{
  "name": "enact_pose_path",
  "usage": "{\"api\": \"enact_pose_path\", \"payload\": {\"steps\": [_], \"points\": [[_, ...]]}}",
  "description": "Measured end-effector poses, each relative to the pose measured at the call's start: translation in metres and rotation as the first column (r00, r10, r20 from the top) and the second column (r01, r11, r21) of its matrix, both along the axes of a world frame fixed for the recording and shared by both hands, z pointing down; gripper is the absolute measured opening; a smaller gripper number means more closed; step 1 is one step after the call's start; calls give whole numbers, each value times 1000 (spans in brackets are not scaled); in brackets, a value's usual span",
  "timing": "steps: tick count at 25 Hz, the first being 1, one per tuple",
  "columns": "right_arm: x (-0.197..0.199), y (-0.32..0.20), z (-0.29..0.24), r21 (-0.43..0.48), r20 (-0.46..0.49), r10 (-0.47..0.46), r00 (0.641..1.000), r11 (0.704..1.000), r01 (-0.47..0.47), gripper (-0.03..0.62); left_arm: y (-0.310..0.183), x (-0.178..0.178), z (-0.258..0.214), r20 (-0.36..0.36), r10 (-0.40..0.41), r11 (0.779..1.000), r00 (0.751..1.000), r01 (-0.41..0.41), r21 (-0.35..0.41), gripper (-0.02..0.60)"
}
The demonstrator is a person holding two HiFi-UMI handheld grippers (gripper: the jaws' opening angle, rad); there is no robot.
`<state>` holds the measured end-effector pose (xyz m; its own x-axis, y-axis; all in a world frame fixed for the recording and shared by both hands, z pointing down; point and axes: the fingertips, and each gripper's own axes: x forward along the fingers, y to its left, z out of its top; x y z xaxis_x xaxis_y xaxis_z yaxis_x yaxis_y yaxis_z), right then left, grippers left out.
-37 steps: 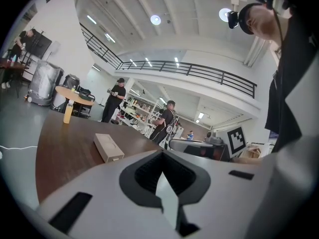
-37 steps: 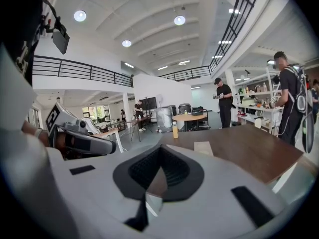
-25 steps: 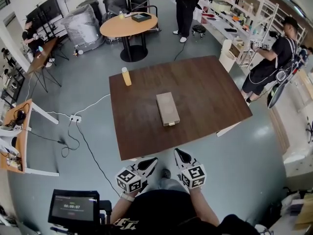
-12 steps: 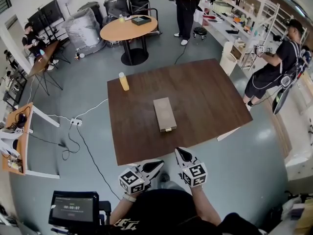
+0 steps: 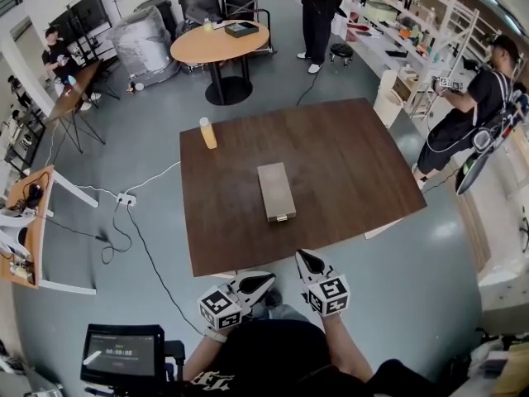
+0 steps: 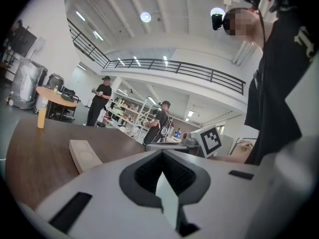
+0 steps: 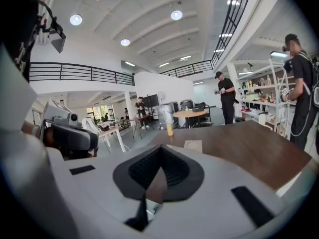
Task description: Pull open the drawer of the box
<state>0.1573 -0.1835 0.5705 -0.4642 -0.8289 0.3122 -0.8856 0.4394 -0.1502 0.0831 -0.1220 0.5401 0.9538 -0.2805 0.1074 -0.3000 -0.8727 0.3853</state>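
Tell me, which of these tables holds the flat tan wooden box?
The large dark brown square table in the middle of the room holds the flat tan wooden box, along with a yellow bottle. The round orange table behind it does not.

- A lab or workshop hall: bare grey floor (image 5: 165,139), high ceiling (image 7: 149,14) with round lights, a railed mezzanine (image 6: 174,68).
- Open shelving (image 5: 397,31) crowded with items at 1 o'clock; monitors (image 5: 78,19) and wrapped equipment (image 5: 142,40) at 11.
- Cables run to a power strip (image 5: 126,198) at 9.
- One person (image 5: 318,7) at 12 and another person (image 5: 471,106) at 2 stand holding handheld devices.
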Motion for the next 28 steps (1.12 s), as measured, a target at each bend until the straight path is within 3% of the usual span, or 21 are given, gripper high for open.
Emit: {"api": "enact_pose_path", "payload": {"steps": [4, 11, 20, 28], "points": [[-13, -1, 2, -4, -4, -22, 1000, 1000, 22, -14, 5, -1, 3, -9, 26, 1000, 1000, -26, 1, 0], [-10, -8, 5, -26, -13, -34, 999, 999, 34, -14, -8, 8, 2, -2, -4, 1000, 1000, 4, 1, 0], [-23, -31, 9, -26, -40, -91, 995, 996, 90, -14, -29, -10, 10, 30, -68, 998, 997, 68, 2, 0], [-30, -43, 42, -119, -68, -137, 988, 985, 128, -14, -38, -22, 13, 42, -119, 993, 992, 119, -16, 0]]}}
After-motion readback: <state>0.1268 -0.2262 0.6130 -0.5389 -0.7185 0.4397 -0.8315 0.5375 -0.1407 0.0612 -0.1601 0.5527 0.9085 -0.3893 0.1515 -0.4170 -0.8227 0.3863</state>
